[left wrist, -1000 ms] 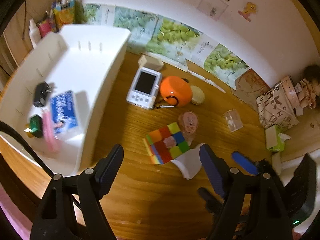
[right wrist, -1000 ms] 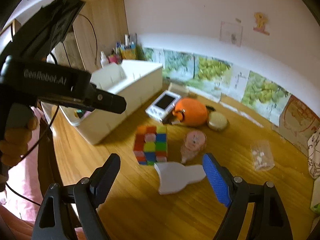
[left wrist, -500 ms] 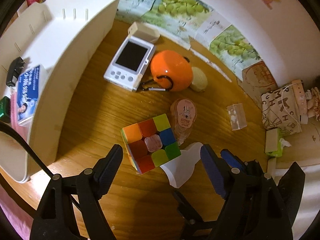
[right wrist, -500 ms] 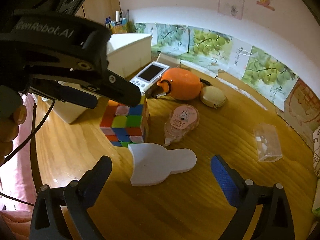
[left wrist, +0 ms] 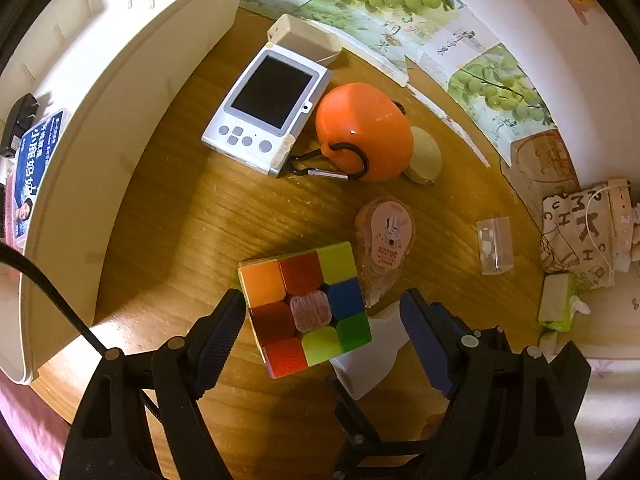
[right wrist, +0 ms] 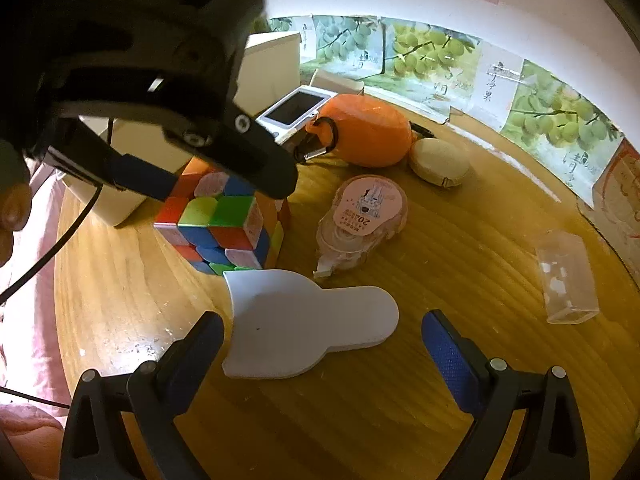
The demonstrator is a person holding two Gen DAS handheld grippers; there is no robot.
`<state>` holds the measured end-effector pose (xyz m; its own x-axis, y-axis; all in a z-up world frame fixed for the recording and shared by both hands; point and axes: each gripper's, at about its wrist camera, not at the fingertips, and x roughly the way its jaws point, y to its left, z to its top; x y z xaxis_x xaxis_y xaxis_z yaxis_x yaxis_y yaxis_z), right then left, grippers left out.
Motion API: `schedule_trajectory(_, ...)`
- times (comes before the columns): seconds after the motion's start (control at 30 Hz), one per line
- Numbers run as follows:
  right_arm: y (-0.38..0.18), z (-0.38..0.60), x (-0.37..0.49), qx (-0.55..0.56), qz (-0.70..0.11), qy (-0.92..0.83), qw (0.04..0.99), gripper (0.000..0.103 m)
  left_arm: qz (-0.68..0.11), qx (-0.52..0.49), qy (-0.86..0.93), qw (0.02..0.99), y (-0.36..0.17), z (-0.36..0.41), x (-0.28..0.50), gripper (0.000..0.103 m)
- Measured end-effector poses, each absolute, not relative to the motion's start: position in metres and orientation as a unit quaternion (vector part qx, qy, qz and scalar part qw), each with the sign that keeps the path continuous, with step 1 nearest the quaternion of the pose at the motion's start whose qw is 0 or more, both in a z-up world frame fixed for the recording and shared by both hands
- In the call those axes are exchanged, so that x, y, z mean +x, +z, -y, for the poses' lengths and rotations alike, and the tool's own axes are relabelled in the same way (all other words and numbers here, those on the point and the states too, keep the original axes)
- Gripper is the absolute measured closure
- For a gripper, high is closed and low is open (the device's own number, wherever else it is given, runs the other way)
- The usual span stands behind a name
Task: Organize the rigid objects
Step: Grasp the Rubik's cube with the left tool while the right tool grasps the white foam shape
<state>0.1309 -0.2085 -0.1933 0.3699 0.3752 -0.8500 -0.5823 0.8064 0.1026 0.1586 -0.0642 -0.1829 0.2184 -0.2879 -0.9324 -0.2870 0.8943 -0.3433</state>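
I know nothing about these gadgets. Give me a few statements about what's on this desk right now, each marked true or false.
1. The left gripper straddles the colour cube, fingers apart. True.
2. The right gripper clamps the white flat piece. False: it is open.
3. The orange case has a carabiner. True.
4. The handheld screen device sits inside the white bin. False: it lies on the wooden desk.
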Motion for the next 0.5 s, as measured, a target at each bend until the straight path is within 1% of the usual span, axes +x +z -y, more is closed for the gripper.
schedule_trajectory(0.13,-0.198,0.204,0.132,-0.115,-0.477,0.299,0.818,0.003,-0.632,-0.232,0.012,0.739,-0.188,0.063,0.16,0.026)
schedule_trajectory(0.27,-0.201,0.201,0.132,-0.125,-0.475,0.306,0.815,0.004,-0.635,-0.235,0.023,0.735,-0.191,0.06,0.16,0.036)
schedule_trajectory(0.4,-0.201,0.197,0.125,-0.135,-0.469,0.311,0.816,0.005,-0.635,-0.246,0.024,0.732,-0.192,0.058,0.16,0.036)
schedule_trajectory(0.5,-0.201,0.195,0.121,-0.144,-0.462,0.314,0.817,0.009,-0.634,-0.245,0.024,0.733,-0.192,0.058,0.16,0.036)
